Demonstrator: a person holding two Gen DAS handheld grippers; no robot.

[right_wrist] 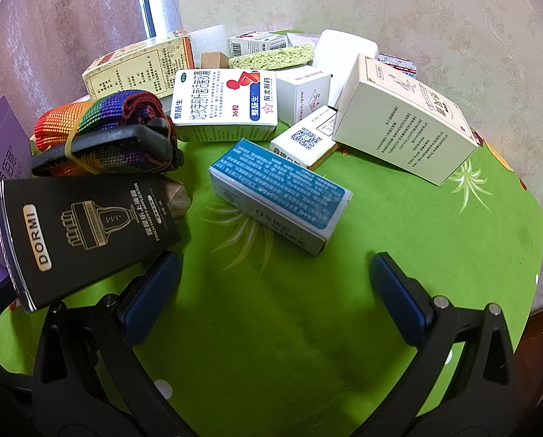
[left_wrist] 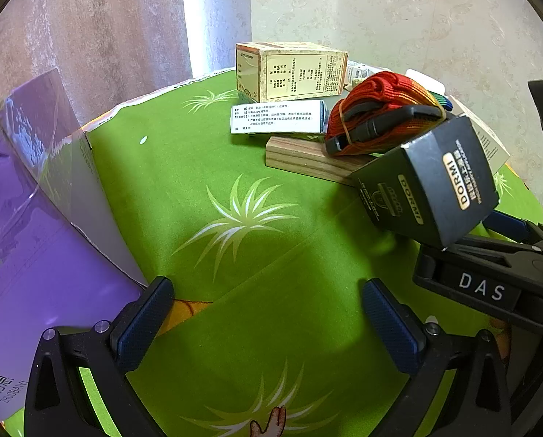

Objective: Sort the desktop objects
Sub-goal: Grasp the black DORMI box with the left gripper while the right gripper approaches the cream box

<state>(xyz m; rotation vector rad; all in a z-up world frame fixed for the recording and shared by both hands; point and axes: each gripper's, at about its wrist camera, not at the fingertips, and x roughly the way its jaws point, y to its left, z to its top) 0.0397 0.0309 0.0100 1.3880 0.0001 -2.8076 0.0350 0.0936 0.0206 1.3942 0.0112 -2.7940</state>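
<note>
A black DORMI box (left_wrist: 428,185) is tilted above the green tablecloth, with the right gripper's body and blue fingers just behind it in the left wrist view. In the right wrist view the same box (right_wrist: 85,225) lies at the left, outside my right gripper (right_wrist: 275,284), which is open with nothing between its fingers. My left gripper (left_wrist: 268,313) is open and empty over bare cloth. A rainbow strap bundle (right_wrist: 104,134) rests on a wooden block (left_wrist: 308,156). A blue-and-white box (right_wrist: 278,196) lies ahead of the right gripper.
A large purple box (left_wrist: 34,240) stands at the left. A beige carton (left_wrist: 289,69) and a white medicine box (left_wrist: 277,122) sit behind the block. Several white boxes (right_wrist: 402,116), a green sponge (right_wrist: 271,56) and a red-printed box (right_wrist: 227,102) crowd the far side. The table edge (right_wrist: 541,291) is at the right.
</note>
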